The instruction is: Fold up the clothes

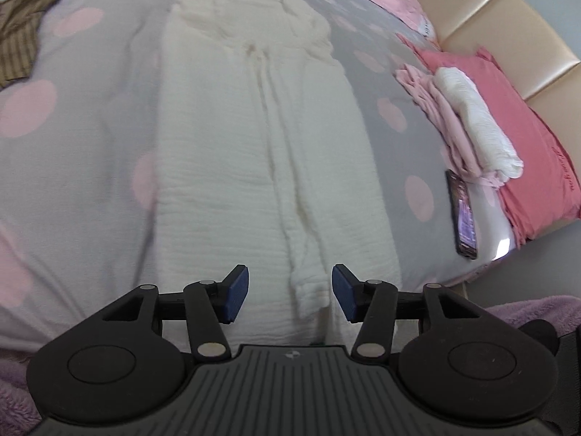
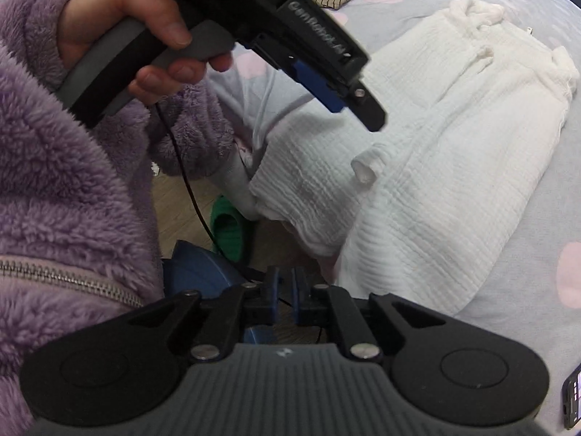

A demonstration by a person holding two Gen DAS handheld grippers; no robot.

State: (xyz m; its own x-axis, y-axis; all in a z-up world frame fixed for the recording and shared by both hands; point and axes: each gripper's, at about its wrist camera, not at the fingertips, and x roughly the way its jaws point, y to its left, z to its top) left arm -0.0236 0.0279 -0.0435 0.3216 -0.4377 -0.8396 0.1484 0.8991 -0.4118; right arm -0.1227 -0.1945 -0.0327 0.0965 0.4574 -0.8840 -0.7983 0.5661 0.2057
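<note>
The white garment (image 1: pixel 254 138) is lying flat on the bed (image 1: pixel 72 145), stretching away ahead of the left tool (image 1: pixel 290 290), whose fingers are standing apart around nothing. The right tool (image 2: pixel 285 298) is hovering nearly closed, empty, beside the garment's near edge.

Open grey bedspread (image 1: pixel 90 116) lies bare to the left of the white garment (image 1: pixel 254 145). To its right the way is narrower: a phone (image 1: pixel 463 214) and stacked folded clothes (image 1: pixel 468 127) crowd the pink pillow (image 1: pixel 526 145). A striped garment (image 1: pixel 18 43) occupies the far left corner.
</note>
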